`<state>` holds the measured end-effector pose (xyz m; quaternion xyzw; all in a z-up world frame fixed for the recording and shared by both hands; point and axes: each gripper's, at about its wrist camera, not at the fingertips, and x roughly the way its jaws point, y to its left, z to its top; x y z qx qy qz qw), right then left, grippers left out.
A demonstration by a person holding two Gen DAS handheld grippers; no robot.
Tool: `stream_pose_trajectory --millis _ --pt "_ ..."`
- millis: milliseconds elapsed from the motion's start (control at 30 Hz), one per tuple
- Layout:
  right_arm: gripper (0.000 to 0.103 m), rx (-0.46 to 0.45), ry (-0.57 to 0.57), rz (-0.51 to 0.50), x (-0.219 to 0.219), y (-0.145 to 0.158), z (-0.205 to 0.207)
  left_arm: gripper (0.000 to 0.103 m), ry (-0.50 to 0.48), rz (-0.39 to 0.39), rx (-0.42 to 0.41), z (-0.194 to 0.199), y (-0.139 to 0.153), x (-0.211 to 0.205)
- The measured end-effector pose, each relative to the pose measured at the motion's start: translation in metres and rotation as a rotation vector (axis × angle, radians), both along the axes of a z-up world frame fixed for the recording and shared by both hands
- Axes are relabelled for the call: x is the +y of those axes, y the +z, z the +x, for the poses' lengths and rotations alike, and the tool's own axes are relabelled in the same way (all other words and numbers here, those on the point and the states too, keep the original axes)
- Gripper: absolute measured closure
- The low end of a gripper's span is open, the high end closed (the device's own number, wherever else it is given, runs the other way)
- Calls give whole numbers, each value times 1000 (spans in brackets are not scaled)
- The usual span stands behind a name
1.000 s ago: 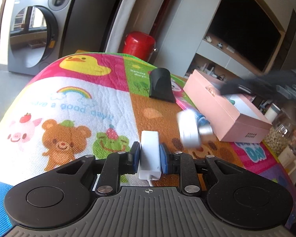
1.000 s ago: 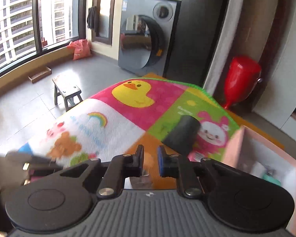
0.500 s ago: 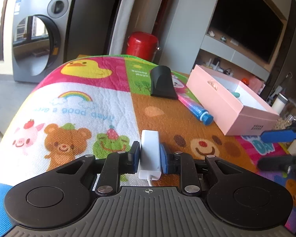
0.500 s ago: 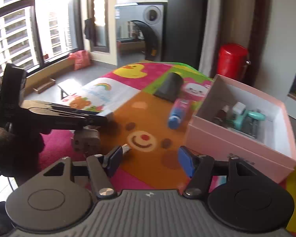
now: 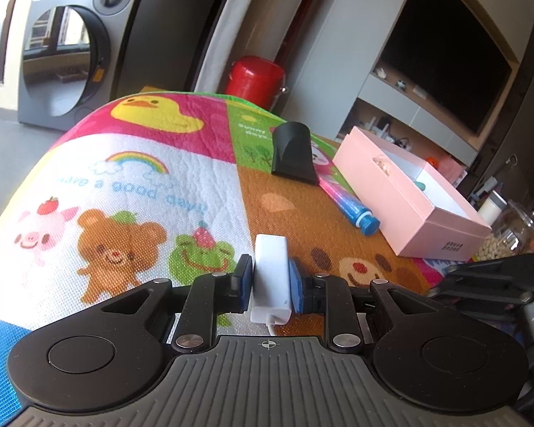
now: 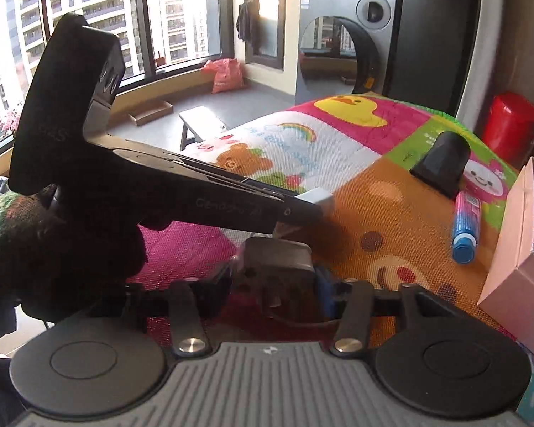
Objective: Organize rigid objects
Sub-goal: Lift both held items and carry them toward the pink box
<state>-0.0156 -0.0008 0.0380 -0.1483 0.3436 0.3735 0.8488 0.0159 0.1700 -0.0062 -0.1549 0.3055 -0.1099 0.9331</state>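
Note:
My left gripper is shut on a white adapter with a thin cable at its near end, held just above the cartoon mat. In the right wrist view the left gripper reaches in from the left with that white adapter at its tip. Below it a grey charger block sits between the fingers of my right gripper. Those jaws are closing and the pads lie against the block's sides. An open pink box stands at the right, holding small items.
A blue and pink marker lies along the pink box, with a black nozzle behind it. A glass jar stands beyond the box. A red canister and a washing machine stand past the mat's far edge.
My right gripper swung away from the pink box, came down low beside the left gripper, opened wide and closed around the grey block. The left gripper stayed put with the white adapter.

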Motion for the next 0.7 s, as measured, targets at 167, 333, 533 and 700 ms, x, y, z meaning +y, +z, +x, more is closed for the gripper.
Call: stream_pose_trajectory --millis 167,333,533,700 --pt "54 -38 -141 27 -57 21 -6 77 5 62 -6 -2 3 -9" --pt "54 -134 -372 -6 -126 36 -25 77 0 256 -5 -5 9 -37" --pt "54 -153 -520 4 -185 39 -51 78 -82 415 -30 -24 14 -68" --pt "54 -230 -588 -11 -210 44 -72 78 -198 444 -144 -48 48 -95"
